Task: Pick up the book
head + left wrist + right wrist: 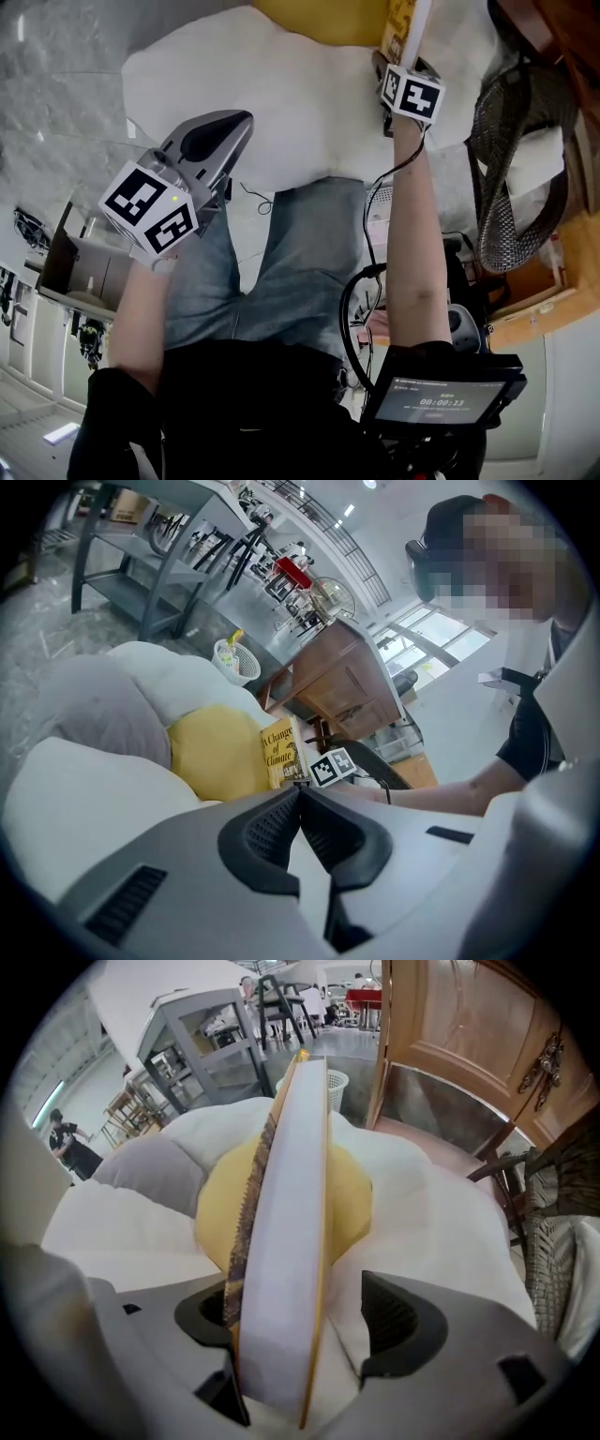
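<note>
While yellow-covered, white-paged book (281, 1194) stands upright, right gripper (305, 1321) fingers gape around it; left gripper (300, 791) fingers pressed together, empty.

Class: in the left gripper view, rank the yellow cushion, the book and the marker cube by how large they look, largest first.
1. yellow cushion, clearly the largest
2. book
3. marker cube, right beside the book and somewhat smaller

Matt paper book (281, 1241), cloth cushion (352, 1199)

Bright, even daylight; fisheye-warped edges
</note>
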The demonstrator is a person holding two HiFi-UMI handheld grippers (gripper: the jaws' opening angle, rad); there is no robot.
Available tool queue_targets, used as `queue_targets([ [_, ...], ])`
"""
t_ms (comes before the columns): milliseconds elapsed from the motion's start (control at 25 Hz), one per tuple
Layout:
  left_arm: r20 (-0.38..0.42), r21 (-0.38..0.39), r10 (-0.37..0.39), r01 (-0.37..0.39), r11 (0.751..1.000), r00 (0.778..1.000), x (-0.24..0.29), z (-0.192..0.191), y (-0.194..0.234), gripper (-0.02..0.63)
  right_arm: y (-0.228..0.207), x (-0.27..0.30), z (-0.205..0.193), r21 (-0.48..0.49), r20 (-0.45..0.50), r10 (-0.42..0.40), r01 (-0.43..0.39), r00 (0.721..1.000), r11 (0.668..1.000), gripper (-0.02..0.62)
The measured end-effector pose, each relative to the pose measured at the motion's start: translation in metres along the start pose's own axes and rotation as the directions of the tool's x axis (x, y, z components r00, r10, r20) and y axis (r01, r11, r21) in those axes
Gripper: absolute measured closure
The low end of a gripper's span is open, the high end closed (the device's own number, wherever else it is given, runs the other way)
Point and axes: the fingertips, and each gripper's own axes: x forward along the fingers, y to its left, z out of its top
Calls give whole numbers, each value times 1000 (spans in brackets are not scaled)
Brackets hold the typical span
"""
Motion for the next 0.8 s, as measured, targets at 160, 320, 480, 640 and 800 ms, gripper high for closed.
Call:
queue_targets([
  [160,-3,0,1,-1,1000,1000,1,0,0,592,0,8,2,-6,-29,5,-5,1000,1000,247],
  [320,-6,0,3,-3,1000,1000,1,0,0,592,7,10,1,-33,-56,26,-28,998,999,249],
  [480,-9,1,4,-4,1000,1000,1,1,0,592,13,12,-2,-61,-90,44,-50,995,997,250],
  [640,-10,3,5,-5,1000,1000,0,2,-1,592,11,11,-3,-58,-99,36,-42,994,997,333],
  [800,-23,7,-1,1,1000,1000,-1,1,-2,592,-6,7,-5,-28,-101,-17,14,995,1000,419],
])
